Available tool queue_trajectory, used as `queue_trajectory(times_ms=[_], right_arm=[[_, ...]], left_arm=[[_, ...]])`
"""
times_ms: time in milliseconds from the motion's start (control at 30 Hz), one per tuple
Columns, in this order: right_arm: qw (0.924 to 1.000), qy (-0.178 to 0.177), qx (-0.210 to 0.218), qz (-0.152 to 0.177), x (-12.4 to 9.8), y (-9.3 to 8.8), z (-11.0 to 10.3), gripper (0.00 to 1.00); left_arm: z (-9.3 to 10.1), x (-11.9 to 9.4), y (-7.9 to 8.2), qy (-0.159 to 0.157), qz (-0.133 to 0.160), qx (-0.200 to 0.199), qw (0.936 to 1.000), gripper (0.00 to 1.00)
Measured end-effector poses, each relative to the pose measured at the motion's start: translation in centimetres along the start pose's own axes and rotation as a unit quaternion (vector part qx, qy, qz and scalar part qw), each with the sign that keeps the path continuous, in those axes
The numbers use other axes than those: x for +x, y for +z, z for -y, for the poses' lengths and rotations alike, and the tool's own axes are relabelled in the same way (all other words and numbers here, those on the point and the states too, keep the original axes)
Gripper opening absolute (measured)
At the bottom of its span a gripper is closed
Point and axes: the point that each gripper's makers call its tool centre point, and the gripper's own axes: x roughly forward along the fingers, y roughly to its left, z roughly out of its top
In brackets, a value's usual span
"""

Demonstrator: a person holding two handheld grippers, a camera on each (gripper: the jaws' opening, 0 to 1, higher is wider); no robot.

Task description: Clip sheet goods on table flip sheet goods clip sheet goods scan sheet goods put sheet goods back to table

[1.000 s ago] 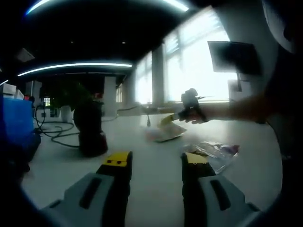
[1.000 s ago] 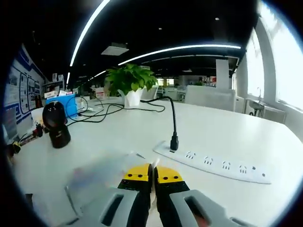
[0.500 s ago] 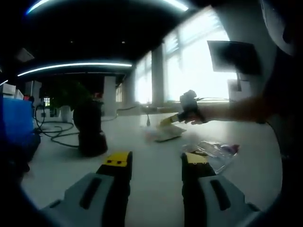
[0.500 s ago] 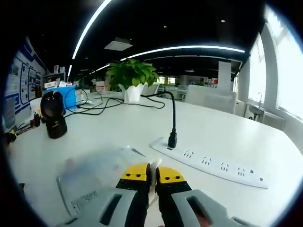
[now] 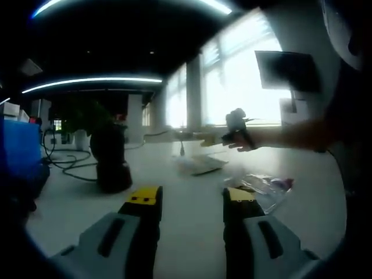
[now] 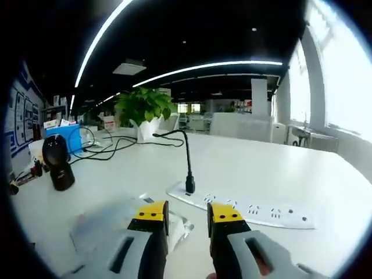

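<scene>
- The tabletop (image 6: 244, 174), white and broad, carries every item; the room behind it is an open office with ceiling light strips, bright windows on one side and a dark monitor (image 5: 289, 70) against the glare.
- A white power strip (image 6: 244, 210) lies across the tabletop with a black cable plugged into it; a potted plant (image 6: 141, 110) and a blue box (image 6: 63, 138) stand at the far edge.
- A dark scanner (image 6: 57, 162) stands upright on the tabletop, well apart from the goods; in the left gripper view it is the dark upright shape near the left jaw.
- The sheet goods (image 6: 119, 224), a clear flat packet, lie flat on the tabletop just beside and partly under the left jaw in the right gripper view.
- A second clear packet (image 5: 267, 189) lies near the right jaw in the left gripper view.
- The right hand-held gripper (image 6: 188, 211) has its jaws parted, with nothing between them.
- The left hand-held gripper (image 5: 192, 196) hovers low with jaws wide apart, empty.
- Judgement: the packet is released and lying flat, so either the cycle is finished or a fresh clip is still to come; the pictures do not settle which.
</scene>
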Motion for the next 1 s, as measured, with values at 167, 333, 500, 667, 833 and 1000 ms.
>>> queue_trajectory(times_ms=[167,333,500,667,833,1000], right_arm=[[0.999,0.02,-0.041,0.005,-0.7,0.7,-1.7,0.55],[0.9962,0.067,-0.056,-0.007,-0.6,-0.1,-5.4,0.68],[0.9923,0.091,-0.081,-0.021,-0.3,-1.4,-8.8,0.81],[0.9916,0.11,-0.056,-0.039,0.0,-3.0,-10.6,0.82],[0.9902,0.109,-0.053,-0.069,0.7,-5.0,-10.0,0.82],[0.9901,0.108,-0.043,-0.078,0.8,-5.5,-9.9,0.81]], left_arm=[[0.0,0.0,0.0,0.0,0.0,0.001,1.0,0.34],[0.1,0.0,0.0,0.0,-0.001,0.002,1.0,0.34],[0.1,0.0,-0.1,-0.001,-0.003,0.006,1.0,0.34],[-0.1,0.0,-0.1,-0.001,-0.003,0.006,1.0,0.34],[-0.5,-0.1,-0.2,0.0,-0.003,0.006,1.0,0.35],[-0.6,-0.1,-0.2,0.0,-0.003,0.005,1.0,0.35]])
